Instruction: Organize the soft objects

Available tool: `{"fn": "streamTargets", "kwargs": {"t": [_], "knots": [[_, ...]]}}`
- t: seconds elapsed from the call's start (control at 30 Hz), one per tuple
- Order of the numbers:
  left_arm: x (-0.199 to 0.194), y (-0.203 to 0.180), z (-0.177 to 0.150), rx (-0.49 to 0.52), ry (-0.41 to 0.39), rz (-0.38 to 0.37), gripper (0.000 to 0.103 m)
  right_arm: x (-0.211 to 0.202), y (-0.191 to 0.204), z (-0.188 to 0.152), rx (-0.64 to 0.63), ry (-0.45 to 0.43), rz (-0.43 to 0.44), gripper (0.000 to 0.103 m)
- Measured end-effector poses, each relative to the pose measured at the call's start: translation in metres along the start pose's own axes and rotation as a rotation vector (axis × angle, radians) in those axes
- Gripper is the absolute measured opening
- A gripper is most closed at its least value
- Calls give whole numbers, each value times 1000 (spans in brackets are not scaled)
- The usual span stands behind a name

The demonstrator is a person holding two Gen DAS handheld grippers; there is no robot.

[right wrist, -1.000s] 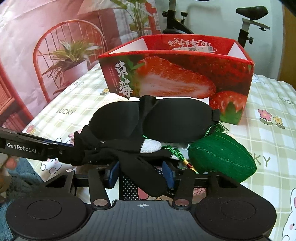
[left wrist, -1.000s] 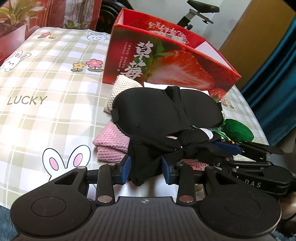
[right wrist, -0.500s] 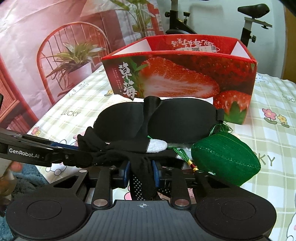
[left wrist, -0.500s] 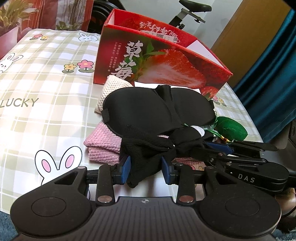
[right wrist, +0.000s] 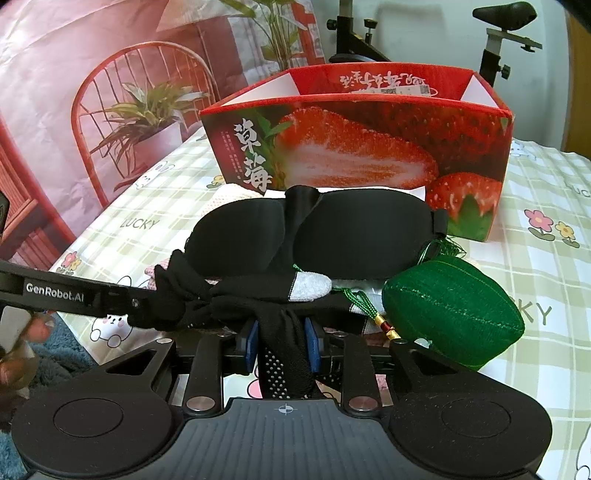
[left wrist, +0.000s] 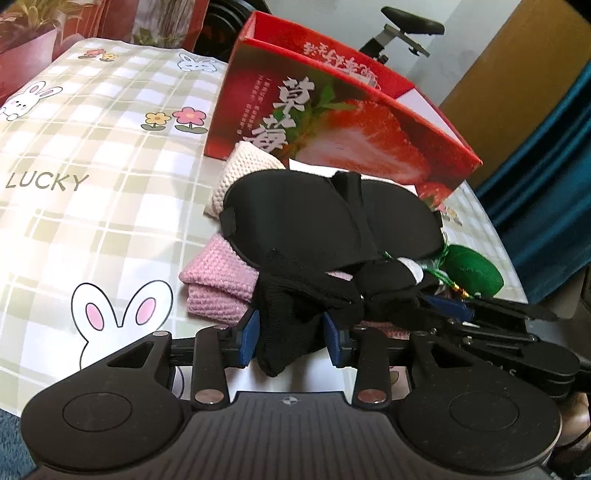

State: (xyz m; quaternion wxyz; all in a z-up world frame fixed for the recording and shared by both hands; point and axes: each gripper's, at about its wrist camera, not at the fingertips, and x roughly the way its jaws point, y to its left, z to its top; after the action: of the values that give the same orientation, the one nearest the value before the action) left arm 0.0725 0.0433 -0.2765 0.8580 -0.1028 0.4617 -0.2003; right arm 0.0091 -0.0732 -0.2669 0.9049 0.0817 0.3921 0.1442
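Two grippers work at the near edge of the tabletop [left wrist: 92,221], which wears a green-and-white checked cloth printed with rabbits, flowers and the word LUCKY. One black sock [right wrist: 229,299] with a grey toe is stretched between them, its long axis running roughly along that near edge, toe end toward the right side. The left gripper [left wrist: 291,338] has its blue-padded fingers [left wrist: 248,338] pinching the bunched cuff end of the sock, and the right gripper [right wrist: 282,341] has just been closing; its fingers [right wrist: 252,341] are now pressed onto a dotted black part of the sock that hangs down between them. Behind the sock sits one black sleep mask [left wrist: 325,218], lying crosswise on two folded knitted cloths, one pink [left wrist: 218,284] and one cream [left wrist: 243,166]. One green fabric pouch [right wrist: 450,310] with a tasselled cord rests beside the mask toward the right edge of the tabletop. One red cardboard box [right wrist: 369,147] printed with strawberries stands open-topped behind the pile, nearer the far edge. Past the tabletop are a pink printed backdrop showing a red chair and potted plants [right wrist: 140,114], an exercise bike [right wrist: 495,33], a brown door and a teal curtain [left wrist: 554,184]. A person's hand [right wrist: 22,343] shows at the lower left of the right wrist view, over a blue rug.
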Motion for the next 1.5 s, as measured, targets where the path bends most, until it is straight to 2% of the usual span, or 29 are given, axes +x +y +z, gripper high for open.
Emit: {"fn": "streamTargets", "kwargs": {"t": [0.07, 0.13, 0.3, 0.53, 0.63, 0.87, 0.97, 1.03, 1.13, 1.33, 1.5], "knots": [[-2, 1, 0, -6, -5, 3, 41, 0, 0, 0, 5, 0, 2, 24], [-3, 8, 0, -45, -12, 10, 49, 0, -1, 0, 6, 0, 3, 24], [-5, 25, -1, -132, -17, 4, 51, 0, -1, 0, 8, 0, 4, 24], [12, 22, -7, -101, 57, -49, 56, 1, -2, 0, 15, 5, 3, 24], [14, 20, -9, -90, 55, -58, 60, 1, -3, -1, 18, 6, 3, 24], [18, 20, -10, -86, 40, -73, 61, 1, -3, -1, 20, 6, 5, 24], [16, 19, -11, -83, 39, -72, 55, 2, -3, -1, 21, 6, 5, 25], [13, 20, -10, -88, 34, -80, 40, 2, -3, -1, 20, 5, 6, 25], [5, 17, -8, -76, 5, -89, 27, -1, -1, -1, 20, -2, 13, 24], [-15, -4, -4, 19, -62, -65, 20, -12, 6, 4, -4, -36, 39, 12], [-35, -11, 4, 49, -138, -72, 20, -26, 8, 11, -7, -85, 59, 12]]}}
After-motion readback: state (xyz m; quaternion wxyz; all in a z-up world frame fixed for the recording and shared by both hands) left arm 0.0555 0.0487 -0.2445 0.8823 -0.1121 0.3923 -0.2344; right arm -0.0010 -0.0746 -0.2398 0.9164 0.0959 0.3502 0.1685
